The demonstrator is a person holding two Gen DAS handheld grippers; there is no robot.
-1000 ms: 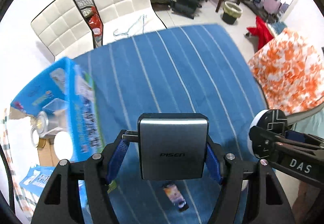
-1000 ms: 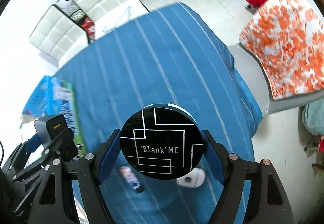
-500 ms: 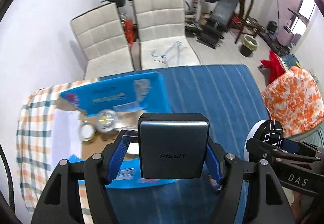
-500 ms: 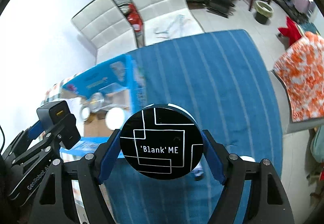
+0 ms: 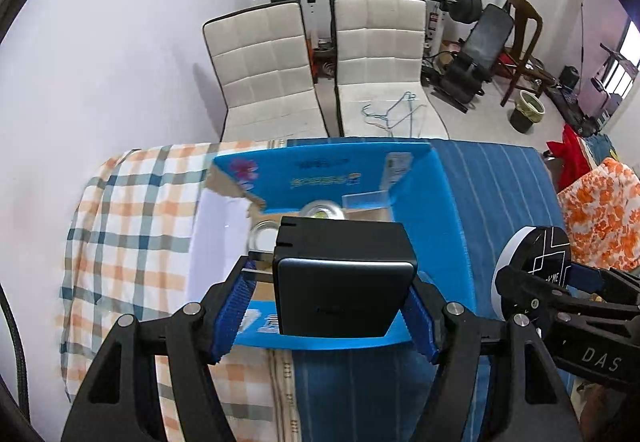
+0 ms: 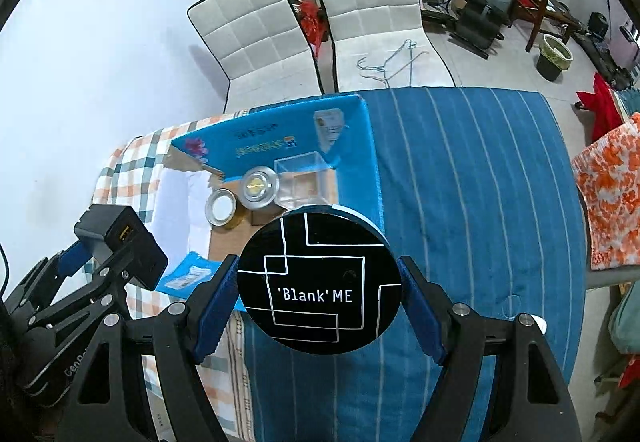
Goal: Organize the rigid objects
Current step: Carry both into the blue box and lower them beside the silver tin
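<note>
Both loads carried over to the open blue cardboard box [image 6: 360,130].

The dark grey rectangular power bank [image 5: 344,282], clamped in the left gripper [image 5: 332,306], and the round black tin lettered 'Blank' ME [image 6: 318,284], clamped in the right gripper [image 6: 320,306], had swung from above the blue striped cloth [image 6: 472,202] to above the box — placing looked next. The power bank hid most of the box floor; two round tins [image 6: 260,186] and a clear plastic case [image 6: 300,182] showed only from the right wrist.
</note>
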